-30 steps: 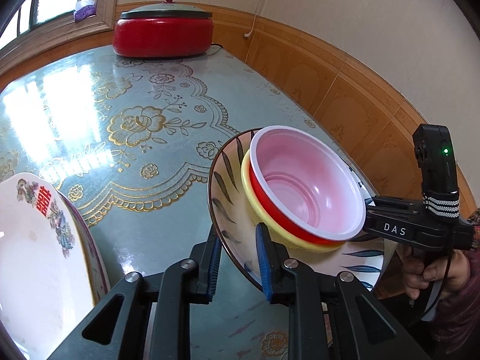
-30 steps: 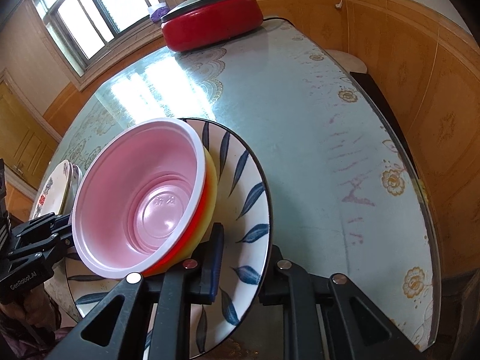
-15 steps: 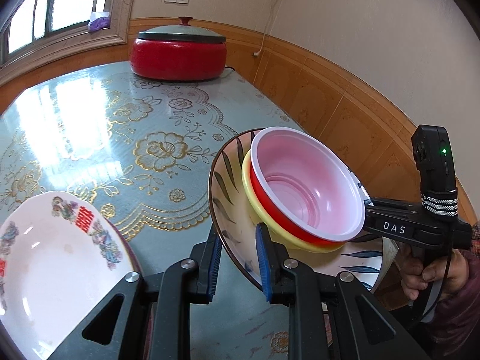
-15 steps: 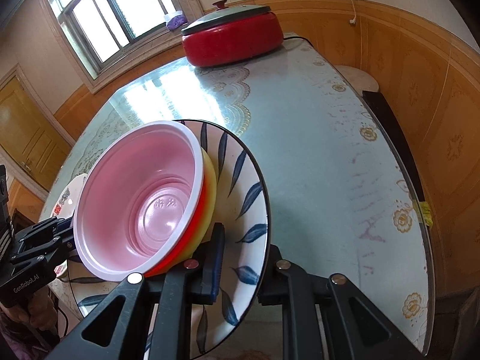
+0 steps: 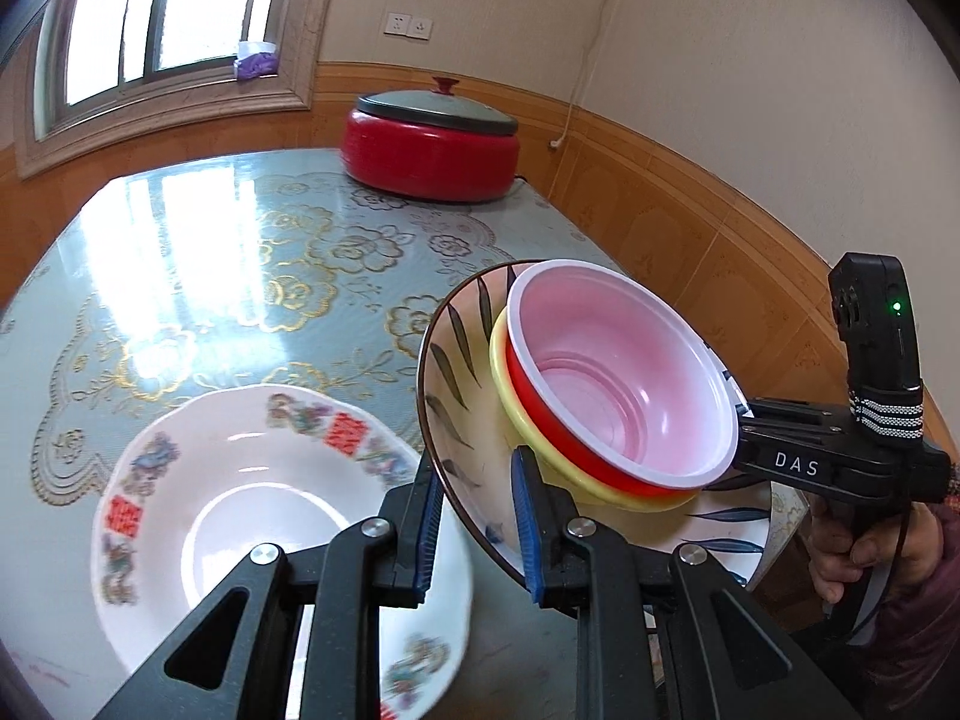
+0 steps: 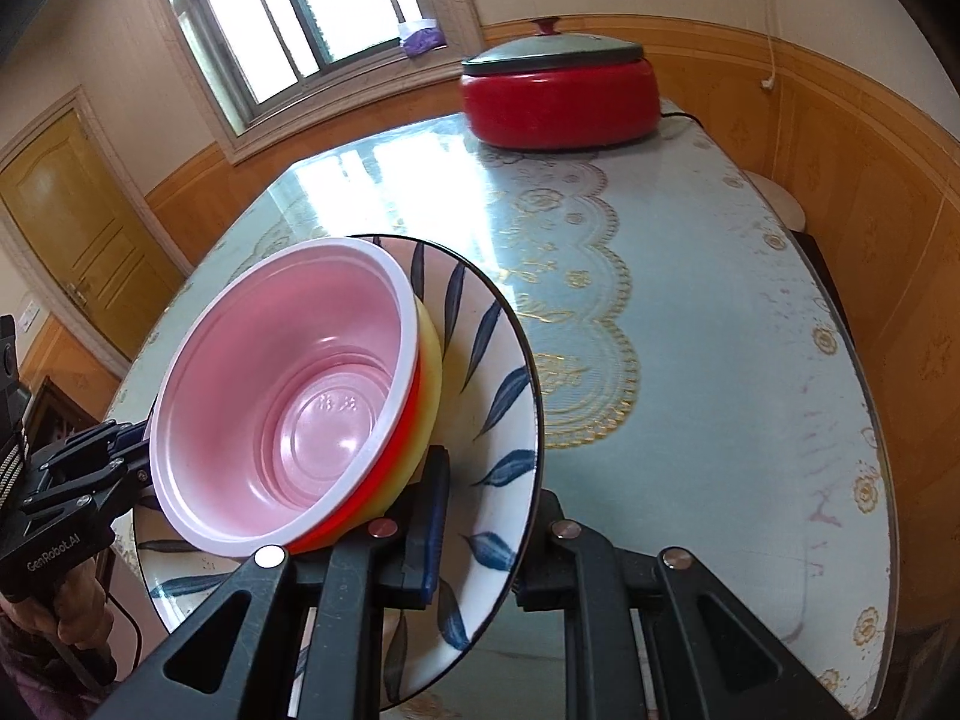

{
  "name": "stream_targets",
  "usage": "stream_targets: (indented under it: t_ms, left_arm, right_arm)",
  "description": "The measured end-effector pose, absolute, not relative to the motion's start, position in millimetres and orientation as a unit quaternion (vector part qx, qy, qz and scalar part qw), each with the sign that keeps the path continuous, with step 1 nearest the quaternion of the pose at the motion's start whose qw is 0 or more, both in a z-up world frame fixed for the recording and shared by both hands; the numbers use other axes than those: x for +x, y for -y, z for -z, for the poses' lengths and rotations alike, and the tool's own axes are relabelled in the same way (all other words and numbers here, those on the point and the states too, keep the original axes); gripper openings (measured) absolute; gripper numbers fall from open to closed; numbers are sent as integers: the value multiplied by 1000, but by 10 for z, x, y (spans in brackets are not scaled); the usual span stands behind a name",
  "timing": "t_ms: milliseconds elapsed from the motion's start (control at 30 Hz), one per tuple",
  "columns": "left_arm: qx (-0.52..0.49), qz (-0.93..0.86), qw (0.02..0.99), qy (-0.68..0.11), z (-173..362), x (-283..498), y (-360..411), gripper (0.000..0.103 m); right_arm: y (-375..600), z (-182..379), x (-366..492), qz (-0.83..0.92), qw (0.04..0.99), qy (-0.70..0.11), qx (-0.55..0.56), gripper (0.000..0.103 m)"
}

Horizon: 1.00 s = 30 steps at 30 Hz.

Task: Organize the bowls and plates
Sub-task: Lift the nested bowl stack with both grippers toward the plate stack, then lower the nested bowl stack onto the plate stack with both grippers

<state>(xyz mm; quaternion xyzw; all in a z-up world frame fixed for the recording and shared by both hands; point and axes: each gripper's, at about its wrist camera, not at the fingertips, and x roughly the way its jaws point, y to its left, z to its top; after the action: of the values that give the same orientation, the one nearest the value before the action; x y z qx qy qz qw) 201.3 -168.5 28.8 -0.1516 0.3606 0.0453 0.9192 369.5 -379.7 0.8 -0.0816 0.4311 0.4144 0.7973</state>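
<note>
Two tools are holding up one big leaf plate (image 5: 456, 414) together. The left tool (image 5: 474, 528) is pinching the plate's near rim between its blue pads, and the right tool (image 6: 480, 516) is pinching the rim on the other side of the plate. A pink bowl (image 5: 624, 378) is sitting on the leaf plate, leaning a little. It is tucked inside a red bowl (image 5: 534, 414), and the red bowl is tucked inside a yellow bowl (image 5: 510, 396). The leaf plate is hanging in the air above the tabletop (image 5: 240, 276), not touching it. A white plate (image 5: 240, 492) with red marks and flowers is lying on the tabletop, just to the left of the leaf plate and lower down. It is looking blurry. A red pot (image 5: 429, 156) with a grey lid is sitting far behind the leaf plate, at the back end of the tabletop near the wall. In the left view, a hand (image 5: 864, 546) is gripping the right tool's handle, to the right of the leaf plate.
</note>
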Motion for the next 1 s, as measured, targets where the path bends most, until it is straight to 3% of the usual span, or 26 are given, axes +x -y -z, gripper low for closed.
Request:
stream_targets:
  t_ms: [500, 1000]
  left_arm:
    - [-168, -88, 917, -352, -272, 1232, 860, 22]
    - [-186, -113, 905, -366, -20, 1157, 518, 22]
  right_arm:
    - [2886, 2, 3019, -450, 773, -433, -110, 16]
    - [2531, 309, 2860, -474, 740, -453, -150, 16]
